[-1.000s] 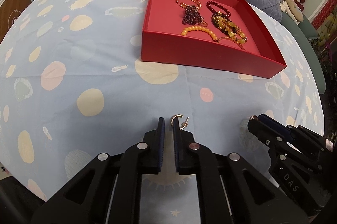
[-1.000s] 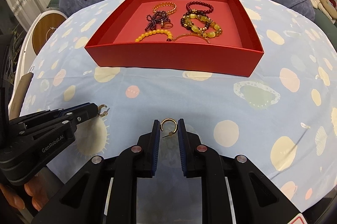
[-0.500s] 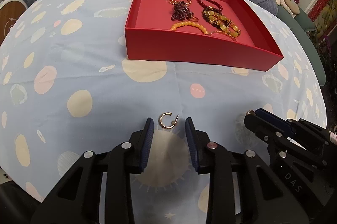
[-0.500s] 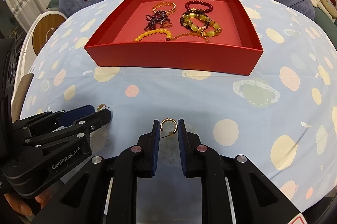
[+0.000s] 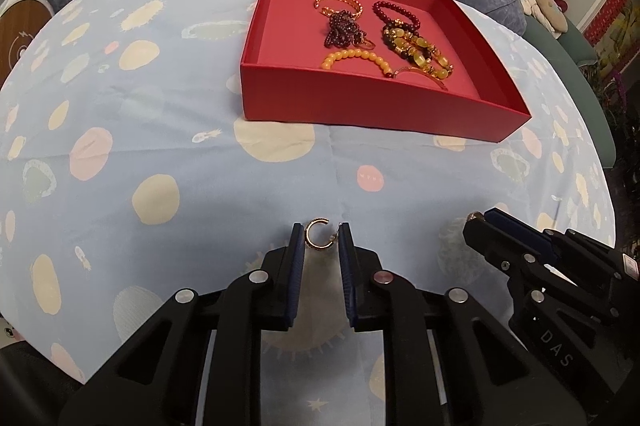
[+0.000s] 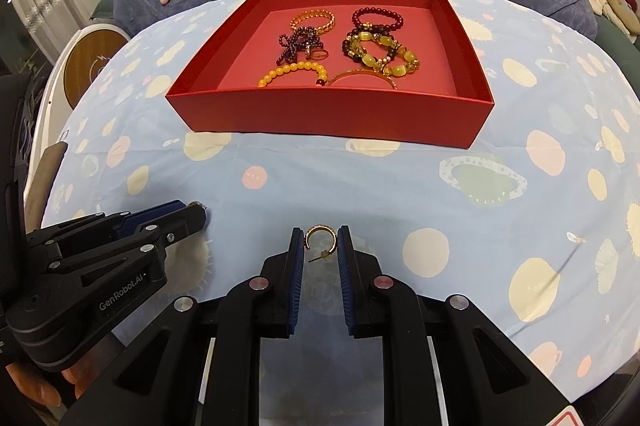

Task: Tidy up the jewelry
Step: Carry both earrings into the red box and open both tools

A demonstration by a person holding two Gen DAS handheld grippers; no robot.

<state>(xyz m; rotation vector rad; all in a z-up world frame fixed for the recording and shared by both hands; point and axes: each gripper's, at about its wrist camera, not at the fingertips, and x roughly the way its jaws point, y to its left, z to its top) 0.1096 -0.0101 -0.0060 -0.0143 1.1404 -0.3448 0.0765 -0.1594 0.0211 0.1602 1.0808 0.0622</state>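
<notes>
I am holding the left tool over the spotted blue worktop, its fingers bracketing one gold hoop earring that appears pinched between the pads. Beside it, my right tool is clamping a second gold hoop earring just above the cloth. Farther back, the red tray is sitting with beaded bracelets piled inside.
</notes>
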